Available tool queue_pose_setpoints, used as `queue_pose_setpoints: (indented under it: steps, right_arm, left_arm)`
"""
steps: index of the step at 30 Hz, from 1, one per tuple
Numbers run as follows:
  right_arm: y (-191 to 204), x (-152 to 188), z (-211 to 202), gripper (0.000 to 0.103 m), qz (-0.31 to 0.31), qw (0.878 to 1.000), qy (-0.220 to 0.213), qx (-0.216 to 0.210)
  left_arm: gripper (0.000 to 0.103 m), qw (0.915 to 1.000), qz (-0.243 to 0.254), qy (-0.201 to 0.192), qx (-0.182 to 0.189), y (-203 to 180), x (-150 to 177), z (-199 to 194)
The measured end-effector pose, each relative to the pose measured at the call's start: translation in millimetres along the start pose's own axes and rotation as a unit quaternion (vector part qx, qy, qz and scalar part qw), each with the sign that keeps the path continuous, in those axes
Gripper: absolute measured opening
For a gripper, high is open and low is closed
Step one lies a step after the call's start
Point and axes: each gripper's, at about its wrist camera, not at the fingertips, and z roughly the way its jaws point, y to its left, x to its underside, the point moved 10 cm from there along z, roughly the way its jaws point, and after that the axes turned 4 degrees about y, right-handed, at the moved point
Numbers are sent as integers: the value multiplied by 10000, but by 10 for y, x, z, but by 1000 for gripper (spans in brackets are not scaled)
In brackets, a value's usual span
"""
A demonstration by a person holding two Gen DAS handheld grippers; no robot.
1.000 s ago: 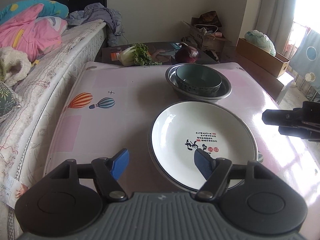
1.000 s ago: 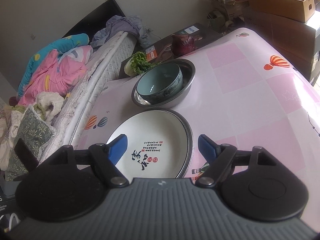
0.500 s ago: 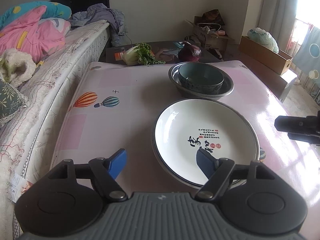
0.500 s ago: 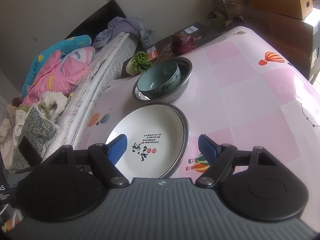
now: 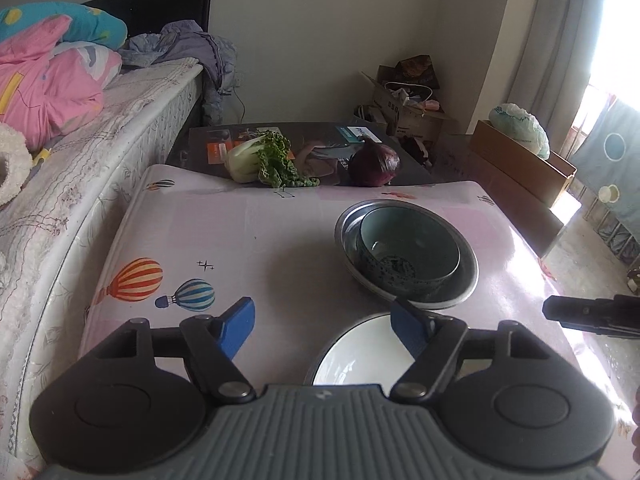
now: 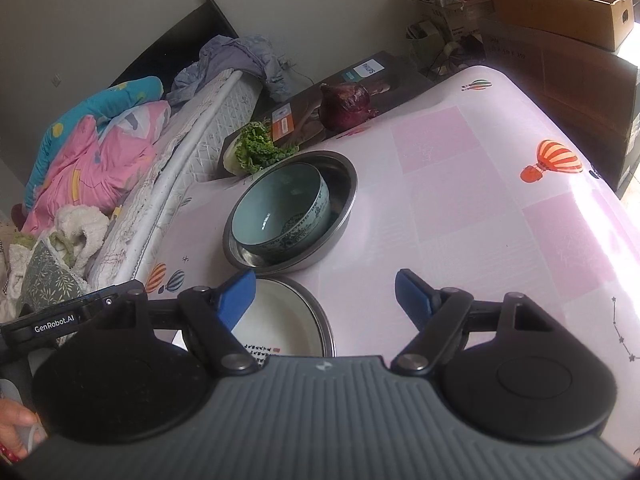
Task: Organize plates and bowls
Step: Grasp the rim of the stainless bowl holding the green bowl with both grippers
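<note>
A teal ceramic bowl (image 5: 406,250) (image 6: 282,210) sits inside a steel basin (image 5: 468,284) (image 6: 344,184) on the pink table. A white plate (image 5: 356,364) (image 6: 284,316) with black characters lies just in front of the basin, partly hidden under both grippers. My left gripper (image 5: 322,326) is open and empty, above the plate's near left side. My right gripper (image 6: 326,294) is open and empty, above the plate's right edge. The right gripper also shows at the right edge of the left wrist view (image 5: 592,314).
A bok choy (image 5: 262,158) and a red onion (image 5: 374,164) lie on a dark box (image 5: 320,148) past the table's far edge. A bed (image 5: 80,168) with heaped bedding runs along the left. Cardboard boxes (image 6: 560,4) stand at the right.
Both grippers have moved forward towards the basin, so the plate now lies mostly beneath them. Both stay open. The bowl, basin and plate have not moved.
</note>
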Motion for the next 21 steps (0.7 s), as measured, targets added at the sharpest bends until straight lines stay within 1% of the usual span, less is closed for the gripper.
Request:
queue_pose_setpoints:
  steps: [1, 2, 4, 6, 8, 9, 11, 13, 15, 18, 21]
  right_arm:
    - [-35, -81, 91, 73, 43, 10000, 39, -8]
    - [-60, -143, 159, 72, 62, 10000, 69, -17]
    - [-86, -289, 360, 66, 99, 9999, 132, -9]
    - [-109, -403, 561, 63, 102, 9997, 227, -23]
    - [-122, -463, 708, 58, 95, 9994, 325, -25]
    - [-112, -479, 796, 56, 104, 9992, 381, -48]
    - [-97, -491, 925, 52, 112, 9988, 471, -94]
    - [-97, -482, 1025, 48, 112, 9985, 538, -84]
    - [-100, -459, 1111, 45, 125, 9980, 611, -89]
    - [-118, -423, 1216, 37, 129, 9973, 719, -43]
    - [-139, -415, 1308, 34, 141, 9969, 779, 10]
  left_arm:
    - [71, 10000, -43, 48, 36, 14, -83, 116]
    - [68, 9999, -90, 106, 68, 23, -136, 204]
    - [61, 9992, -215, 305, 133, 45, -254, 458]
    - [54, 9982, -313, 473, 215, 60, -319, 643]
    - [51, 9970, -365, 625, 271, 69, -356, 811]
    - [45, 9966, -370, 687, 271, 70, -364, 871]
    - [41, 9957, -375, 777, 340, 55, -371, 966]
    - [41, 9952, -361, 829, 382, 35, -366, 1031]
    - [41, 9946, -345, 897, 384, 24, -358, 1094]
    - [42, 9935, -324, 1006, 415, 2, -332, 1189]
    - [41, 9921, -371, 1109, 452, -12, -325, 1261]
